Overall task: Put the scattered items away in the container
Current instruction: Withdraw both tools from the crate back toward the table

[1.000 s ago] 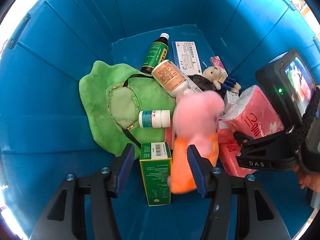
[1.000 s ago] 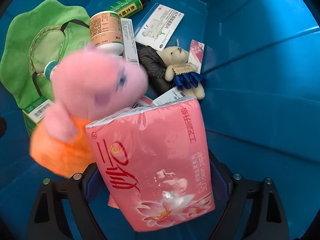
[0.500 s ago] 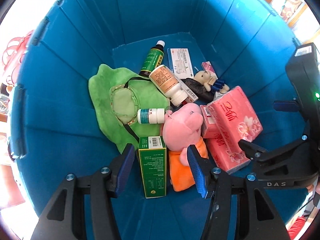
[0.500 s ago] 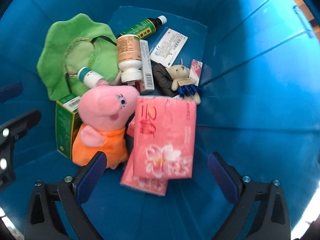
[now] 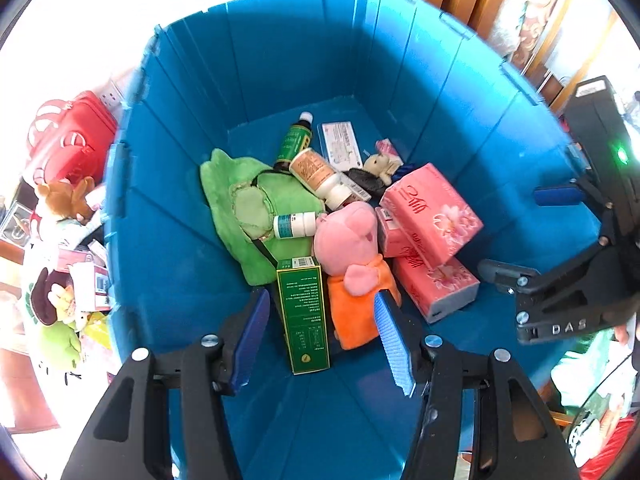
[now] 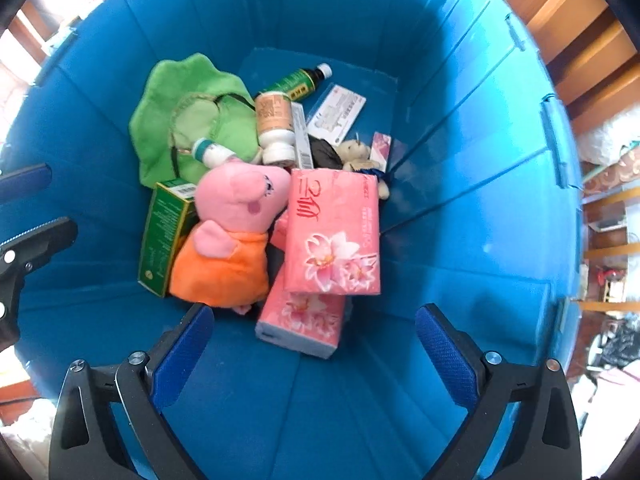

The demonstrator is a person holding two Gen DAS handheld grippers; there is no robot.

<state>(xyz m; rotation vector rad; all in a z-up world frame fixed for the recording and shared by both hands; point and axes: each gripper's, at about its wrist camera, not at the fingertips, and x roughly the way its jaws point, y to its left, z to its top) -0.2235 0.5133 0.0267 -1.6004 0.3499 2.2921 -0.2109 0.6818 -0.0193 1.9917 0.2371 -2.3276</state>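
Inside the blue bin (image 6: pixel 460 160) lie a pink pig plush (image 6: pixel 232 236) in orange, two pink tissue packs (image 6: pixel 334 232), a green box (image 6: pixel 164 236), a green cloth (image 6: pixel 188 120) and bottles, perhaps medicine. Both the left gripper (image 5: pixel 320 340) and right gripper (image 6: pixel 316 356) hover above, jaws apart and empty.

Pig plush (image 6: pixel 236 232) in bin (image 6: pixel 460 160), tissue pack (image 6: pixel 334 232) right of it atop another pack (image 6: pixel 300 320), box (image 6: pixel 164 236) left.
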